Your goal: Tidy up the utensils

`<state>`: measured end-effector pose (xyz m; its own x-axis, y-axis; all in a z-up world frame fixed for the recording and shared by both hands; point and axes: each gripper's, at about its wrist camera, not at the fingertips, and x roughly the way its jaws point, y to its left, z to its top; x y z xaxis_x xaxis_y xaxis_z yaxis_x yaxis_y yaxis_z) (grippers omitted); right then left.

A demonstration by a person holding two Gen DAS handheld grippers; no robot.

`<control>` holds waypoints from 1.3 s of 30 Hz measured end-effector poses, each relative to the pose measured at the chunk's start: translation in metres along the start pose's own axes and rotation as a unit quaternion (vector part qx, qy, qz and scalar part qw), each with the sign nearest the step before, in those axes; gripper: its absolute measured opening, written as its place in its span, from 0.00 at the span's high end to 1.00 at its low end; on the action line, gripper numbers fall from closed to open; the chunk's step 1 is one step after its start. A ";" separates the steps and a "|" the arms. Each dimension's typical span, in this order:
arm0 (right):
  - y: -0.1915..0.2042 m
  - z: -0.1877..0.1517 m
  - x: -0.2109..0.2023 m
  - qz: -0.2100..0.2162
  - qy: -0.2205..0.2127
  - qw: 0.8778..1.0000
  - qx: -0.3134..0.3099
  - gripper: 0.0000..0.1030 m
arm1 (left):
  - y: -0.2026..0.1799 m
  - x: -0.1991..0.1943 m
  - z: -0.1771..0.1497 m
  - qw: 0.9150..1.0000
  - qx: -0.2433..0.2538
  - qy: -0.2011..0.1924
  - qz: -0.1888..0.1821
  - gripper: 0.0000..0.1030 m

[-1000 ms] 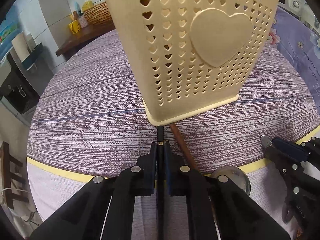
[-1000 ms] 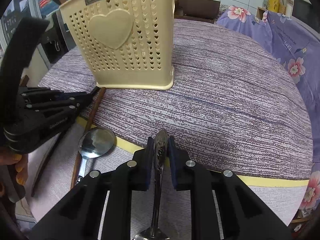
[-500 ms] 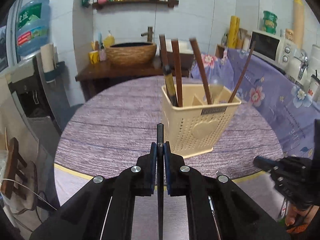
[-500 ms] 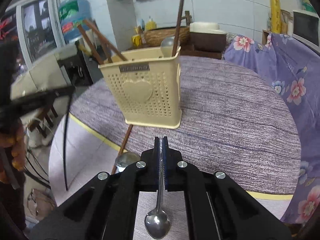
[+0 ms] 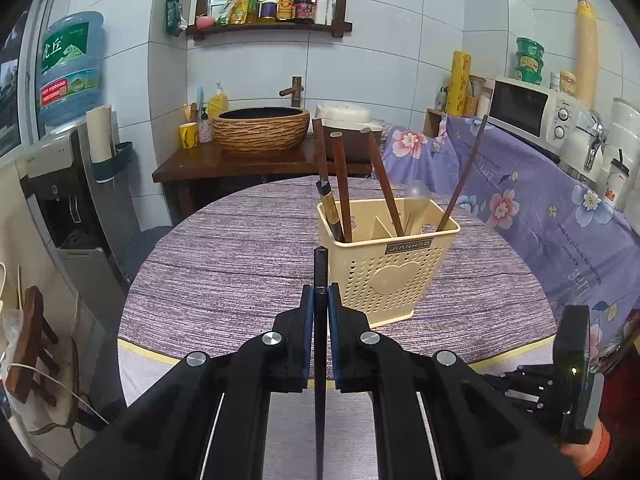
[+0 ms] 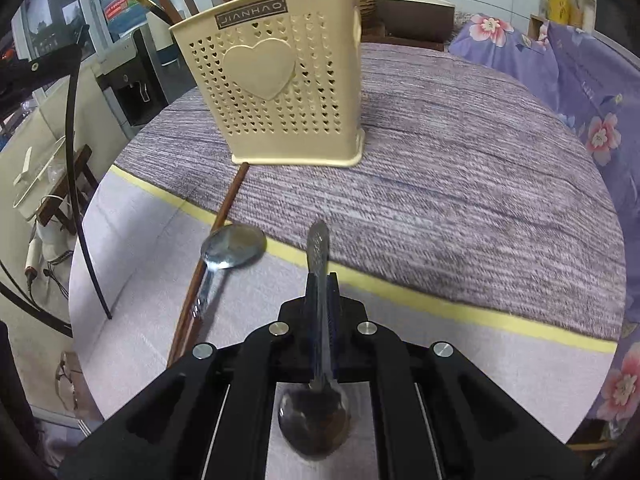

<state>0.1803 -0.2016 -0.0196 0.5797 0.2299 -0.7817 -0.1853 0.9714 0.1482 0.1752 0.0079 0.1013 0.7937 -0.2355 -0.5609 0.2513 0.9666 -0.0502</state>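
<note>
Left gripper [image 5: 320, 300] pinched on slim black chopstick [image 5: 320, 360] pointing twelve o'clock, right gripper [image 6: 322, 292] clamping steel spoon [image 6: 318, 340] likewise, perforated cream plastic holder [image 6: 276, 84] ahead.

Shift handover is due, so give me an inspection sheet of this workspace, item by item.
Surface: round table under a purple striped cloth with a yellow band near the rim.
Job's things: cream utensil holder stands upright on the table and holds several brown chopsticks; a loose spoon and a brown chopstick lie in front of it.
Clutter: nothing seen on the table.
Grippers: left claw is shut on a black chopstick; right claw is shut on a metal spoon, bowl end toward the camera.
Cables: a thin white cord near the floor at left.
Surroundings: basin, microwave, water bottle, shelf of bottles.
</note>
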 end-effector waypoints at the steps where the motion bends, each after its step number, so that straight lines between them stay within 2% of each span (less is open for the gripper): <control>1: 0.000 -0.005 -0.002 0.003 -0.001 1.000 0.004 0.83 | 0.000 -0.001 -0.001 1.000 0.000 -0.001 -0.001 0.92; 2: -0.001 -0.012 -0.005 0.004 -0.005 1.000 0.009 0.76 | -0.001 -0.001 -0.002 1.000 0.001 -0.002 -0.002 0.92; 4: 0.001 -0.023 -0.011 0.007 -0.015 1.000 0.014 0.52 | -0.002 -0.002 -0.003 1.000 0.004 -0.004 -0.001 0.92; 15: 0.017 -0.068 -0.020 -0.040 -0.030 0.998 -0.024 0.51 | -0.005 -0.011 -0.006 1.000 0.005 -0.013 -0.007 0.92; 17: 0.016 -0.070 -0.021 -0.045 -0.034 0.998 -0.024 0.52 | -0.006 -0.012 -0.006 1.000 0.005 -0.014 -0.007 0.92; 19: 0.015 -0.071 -0.022 -0.050 -0.038 0.998 -0.026 0.65 | -0.007 -0.012 -0.006 1.000 0.006 -0.014 -0.007 0.92; 23: 0.009 -0.071 -0.027 -0.033 -0.043 0.998 -0.020 0.73 | -0.007 -0.012 -0.006 1.000 0.007 -0.015 -0.007 0.92; 25: 0.008 -0.068 -0.034 -0.030 -0.053 0.998 -0.022 0.82 | -0.007 -0.012 -0.006 1.000 0.006 -0.015 -0.007 0.92; 28: 0.009 -0.062 -0.044 -0.043 -0.066 0.996 -0.035 0.88 | -0.008 -0.013 -0.006 1.000 0.007 -0.015 -0.008 0.92; 39: -0.002 -0.074 -0.032 -0.037 -0.068 0.997 -0.004 0.88 | -0.009 -0.013 -0.006 1.000 0.008 -0.017 -0.009 0.92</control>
<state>0.1039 -0.2156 -0.0396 0.6938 0.1632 -0.7015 -0.1436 0.9858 0.0873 0.1591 0.0032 0.1043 0.8069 -0.2572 -0.5318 0.2755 0.9602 -0.0463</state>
